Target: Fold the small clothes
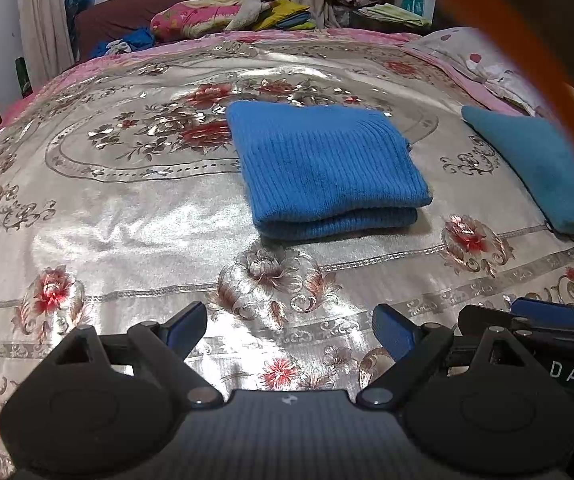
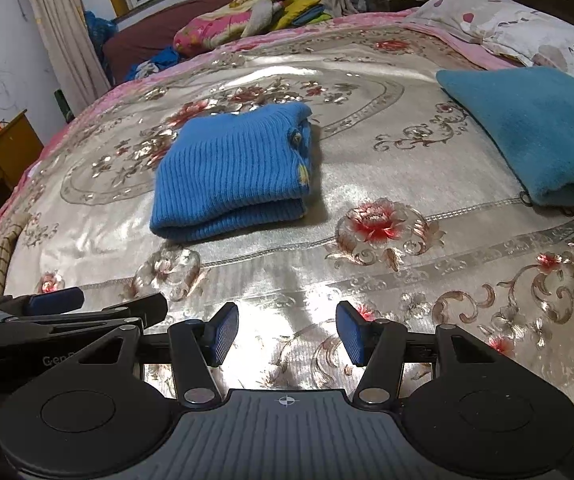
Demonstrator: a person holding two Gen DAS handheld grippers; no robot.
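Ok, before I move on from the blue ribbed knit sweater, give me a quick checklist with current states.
1. Blue ribbed knit sweater folded into a compact stack: ok.
2. Sweater lying flat on the silver floral bedspread: ok.
3. Left gripper open and empty: ok.
4. Right gripper open and empty: ok.
5. Both grippers clear of the sweater, near the bed's front edge: ok.
6. Teal fuzzy folded cloth apart from the sweater: ok.
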